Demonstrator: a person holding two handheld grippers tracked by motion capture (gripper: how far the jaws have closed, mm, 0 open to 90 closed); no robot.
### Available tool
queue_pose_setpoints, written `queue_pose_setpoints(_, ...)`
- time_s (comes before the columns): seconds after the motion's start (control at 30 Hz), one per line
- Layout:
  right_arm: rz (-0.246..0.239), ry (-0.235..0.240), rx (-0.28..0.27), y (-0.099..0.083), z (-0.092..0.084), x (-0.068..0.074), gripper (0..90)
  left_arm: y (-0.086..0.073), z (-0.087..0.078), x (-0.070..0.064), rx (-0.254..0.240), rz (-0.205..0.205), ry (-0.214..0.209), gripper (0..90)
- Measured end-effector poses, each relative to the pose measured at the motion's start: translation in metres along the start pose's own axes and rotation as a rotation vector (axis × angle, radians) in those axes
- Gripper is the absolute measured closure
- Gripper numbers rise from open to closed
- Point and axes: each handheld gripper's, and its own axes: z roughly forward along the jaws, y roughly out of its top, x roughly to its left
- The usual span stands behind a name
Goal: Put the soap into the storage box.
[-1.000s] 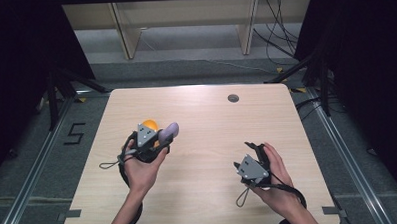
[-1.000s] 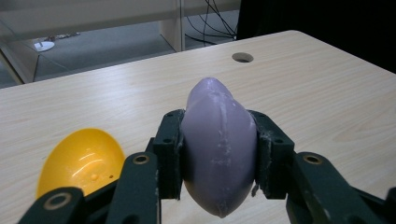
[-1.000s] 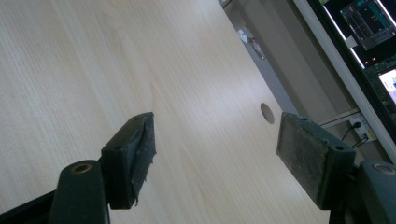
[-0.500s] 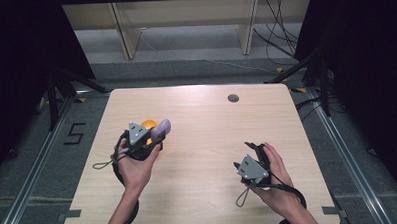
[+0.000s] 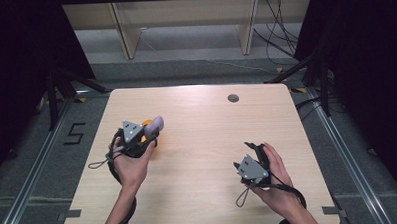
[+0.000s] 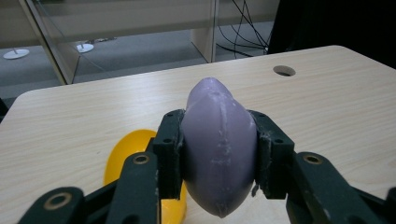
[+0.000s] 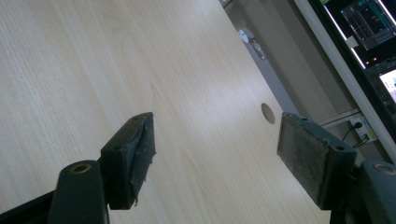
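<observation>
Now my left tongs (image 6: 218, 158) are clamped on the purple eggplant (image 6: 218, 149) just above the yellow dish (image 6: 135, 163), so I lower gently; right tongs (image 7: 217, 154) gape empty over the tabletop (image 5: 207, 121).

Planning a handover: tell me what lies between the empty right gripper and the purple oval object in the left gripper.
Bare wooden table top in the high view, between right gripper and purple oval object.

My right tool (image 7: 215, 158) hangs over the bare wooden counter (image 7: 93, 70), jaws spread wide with nothing between them; a round hole (image 7: 268, 113) lies beyond.
</observation>
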Motion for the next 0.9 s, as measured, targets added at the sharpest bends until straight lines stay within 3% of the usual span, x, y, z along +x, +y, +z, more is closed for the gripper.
queue_pose_setpoints(0.57,-0.012,-0.015,-0.005,0.0,0.0,-0.001,28.3,0.001,0.008,0.01,0.0,-0.016,0.052,58.5)
queue_pose_setpoints(0.73,-0.014,0.001,-0.005,0.0,0.001,-0.001,28.3,0.002,0.009,0.015,-0.003,-0.021,0.067,58.5)
queue_pose_setpoints(0.9,-0.016,-0.017,-0.006,0.0,0.0,-0.001,28.3,0.003,0.01,0.018,-0.001,-0.026,0.077,58.5)
